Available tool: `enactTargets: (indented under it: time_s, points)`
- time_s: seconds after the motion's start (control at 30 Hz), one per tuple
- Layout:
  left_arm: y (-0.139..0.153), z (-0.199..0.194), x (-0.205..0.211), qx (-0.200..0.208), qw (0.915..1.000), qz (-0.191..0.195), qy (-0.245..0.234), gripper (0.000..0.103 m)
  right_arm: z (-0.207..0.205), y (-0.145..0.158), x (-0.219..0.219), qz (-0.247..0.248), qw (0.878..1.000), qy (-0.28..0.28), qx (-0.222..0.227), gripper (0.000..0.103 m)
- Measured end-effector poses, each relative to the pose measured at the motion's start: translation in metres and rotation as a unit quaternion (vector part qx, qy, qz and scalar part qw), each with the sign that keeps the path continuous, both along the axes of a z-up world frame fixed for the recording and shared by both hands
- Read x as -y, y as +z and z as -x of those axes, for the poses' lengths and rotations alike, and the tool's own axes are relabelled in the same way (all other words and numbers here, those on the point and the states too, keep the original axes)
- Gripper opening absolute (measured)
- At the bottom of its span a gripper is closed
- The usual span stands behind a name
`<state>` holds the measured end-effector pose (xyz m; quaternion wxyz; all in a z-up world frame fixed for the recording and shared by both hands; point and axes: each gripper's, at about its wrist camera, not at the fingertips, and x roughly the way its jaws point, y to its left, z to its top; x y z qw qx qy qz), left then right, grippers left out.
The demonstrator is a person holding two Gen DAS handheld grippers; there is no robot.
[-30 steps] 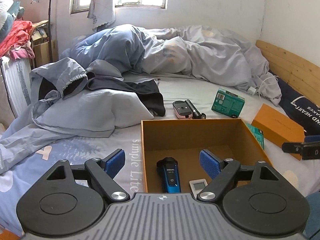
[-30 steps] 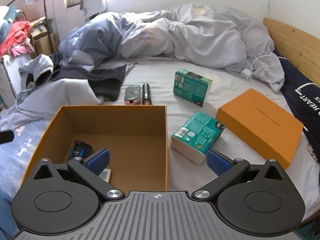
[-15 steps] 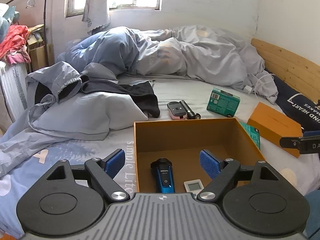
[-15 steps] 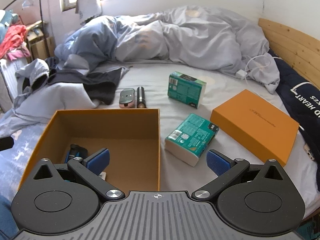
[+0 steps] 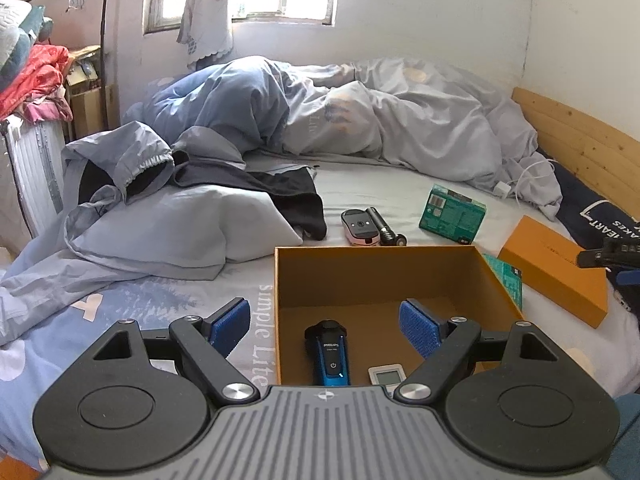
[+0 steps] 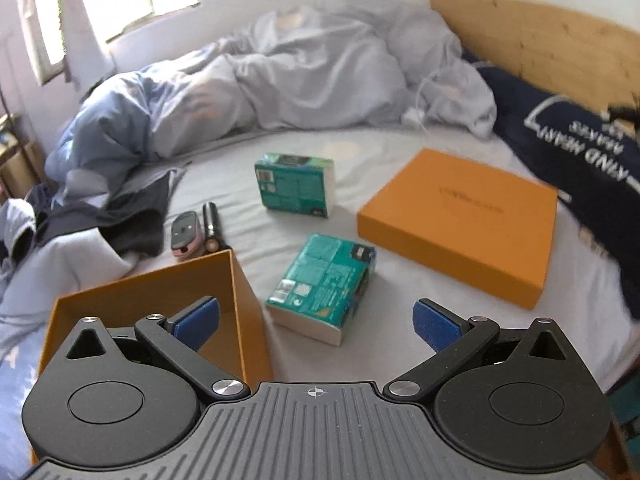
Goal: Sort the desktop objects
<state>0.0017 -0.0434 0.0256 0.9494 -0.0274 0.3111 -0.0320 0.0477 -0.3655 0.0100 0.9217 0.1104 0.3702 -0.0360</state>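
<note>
An open orange box (image 5: pixel 376 276) (image 6: pixel 152 300) sits on the bed and holds a blue shaver (image 5: pixel 329 354) and a small white remote (image 5: pixel 385 376). My left gripper (image 5: pixel 325 326) is open and empty above the box's near edge. My right gripper (image 6: pixel 316 318) is open and empty, just in front of a flat green packet (image 6: pixel 324 304). A second green packet (image 6: pixel 295 190) (image 5: pixel 452 216) stands further back. A pink mouse (image 6: pixel 183 236) (image 5: pixel 360 227) and a black flashlight (image 6: pixel 211 226) (image 5: pixel 385 230) lie behind the box.
The flat orange lid (image 6: pixel 460 222) (image 5: pixel 554 268) lies to the right. A rumpled grey duvet (image 6: pixel 320 76), dark clothes (image 5: pixel 256 188) and a pillow (image 5: pixel 168 228) fill the back and left. A wooden headboard (image 6: pixel 532 44) and navy pillow (image 6: pixel 572 148) are at right.
The right gripper has swung right and forward, away from the box toward the flat green packet. The left gripper has drifted back slightly. Both stay open.
</note>
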Motion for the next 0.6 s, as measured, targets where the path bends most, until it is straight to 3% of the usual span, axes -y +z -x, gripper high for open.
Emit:
enactTargets:
  time_s: [0.17, 0.6]
  points:
    - [0.001, 0.002, 0.002, 0.005, 1.0000, 0.000, -0.003, 0.087, -0.025, -0.017, -0.007, 0.000, 1.000, -0.004, -0.017, 0.103]
    - [-0.013, -0.004, -0.006, -0.027, 0.9994, -0.006, 0.023, 0.087, -0.086, -0.066, -0.021, 0.018, 0.997, -0.026, -0.068, 0.103]
